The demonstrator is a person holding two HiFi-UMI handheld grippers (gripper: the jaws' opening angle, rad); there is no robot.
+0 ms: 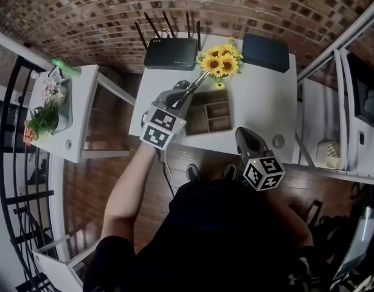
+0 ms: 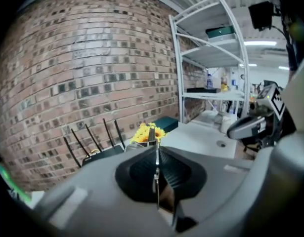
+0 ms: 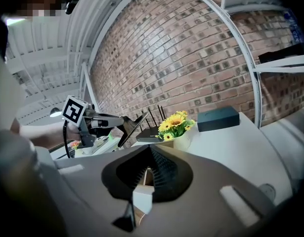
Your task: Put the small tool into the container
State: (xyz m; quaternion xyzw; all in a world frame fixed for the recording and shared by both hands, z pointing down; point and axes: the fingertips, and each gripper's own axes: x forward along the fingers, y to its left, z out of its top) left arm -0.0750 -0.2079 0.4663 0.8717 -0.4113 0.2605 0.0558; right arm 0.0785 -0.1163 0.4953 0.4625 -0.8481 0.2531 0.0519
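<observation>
Head view: the person's torso (image 1: 217, 236) is nearest. The right claw (image 1: 243, 134) sits at the surface's (image 1: 266, 102) front edge. The left claw (image 1: 184, 93) holds the small tool (image 1: 197, 81) over the container's (image 1: 209, 106) far left corner.
Left gripper view: the left claw (image 2: 156, 151) is clamped on the small tool (image 2: 156, 171).
Right gripper view: the right claw (image 3: 151, 154) is closed and empty.

On my feed the white counter (image 1: 259, 108) carries five things, and I place them all from the sunflowers (image 1: 220, 62) standing at its far edge, by the brick wall. Just beside the sunflowers, to their left in the head view, sits a black router (image 1: 170, 52) with its antennas up. Just beside them to the right lies a flat dark box (image 1: 266, 52). In front of the sunflowers, toward me, rests the wooden container (image 1: 209, 118), open on top and split into compartments. Farther toward me and right of the sunflowers, a small round cap (image 1: 278, 141) sits near the counter's front edge.
</observation>
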